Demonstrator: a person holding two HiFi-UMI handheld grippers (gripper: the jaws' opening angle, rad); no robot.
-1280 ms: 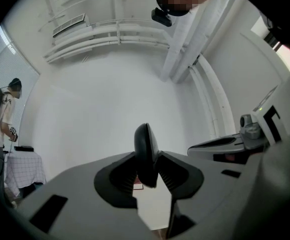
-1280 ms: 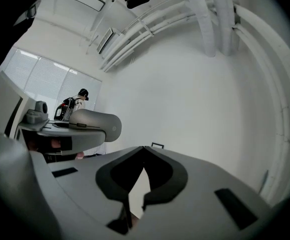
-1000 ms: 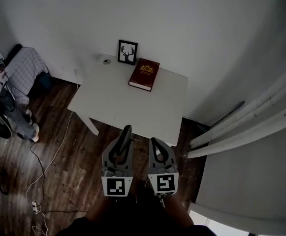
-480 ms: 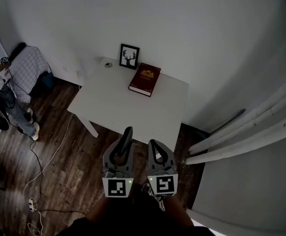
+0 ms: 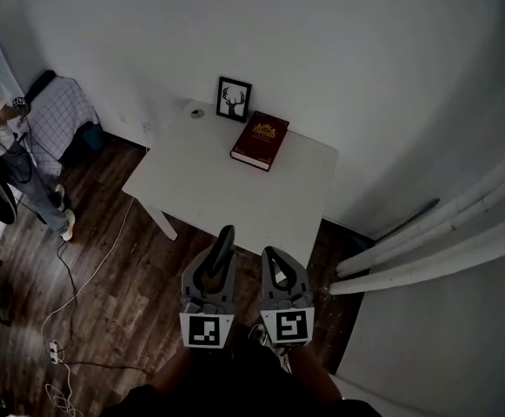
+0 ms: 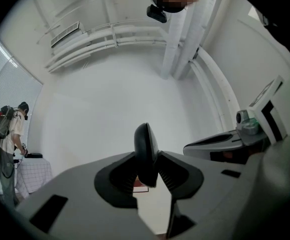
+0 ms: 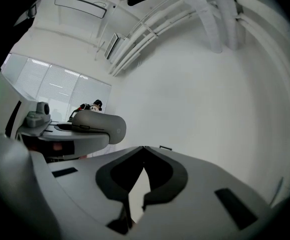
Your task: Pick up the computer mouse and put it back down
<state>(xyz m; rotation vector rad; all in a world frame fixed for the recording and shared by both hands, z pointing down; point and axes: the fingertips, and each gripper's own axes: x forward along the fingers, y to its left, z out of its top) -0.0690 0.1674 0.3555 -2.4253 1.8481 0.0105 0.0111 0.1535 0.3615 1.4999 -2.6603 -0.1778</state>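
Left gripper (image 6: 147, 170) is pinching the computer mouse (image 6: 145, 146) edge-on; right gripper (image 7: 144, 158) is sitting pressed together, empty. Turning it flat before lowering onto the bare surface (image 5: 217, 181) at 12 o'clock is looking wisest.

Unidentifiable small round object (image 5: 198, 113); person (image 5: 30, 194) cropped.

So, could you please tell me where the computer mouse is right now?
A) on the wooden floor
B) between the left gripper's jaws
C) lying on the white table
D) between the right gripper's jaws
B: in its own view the left gripper clamps the dark mouse on edge between its jaws, while the right gripper is shut on nothing.
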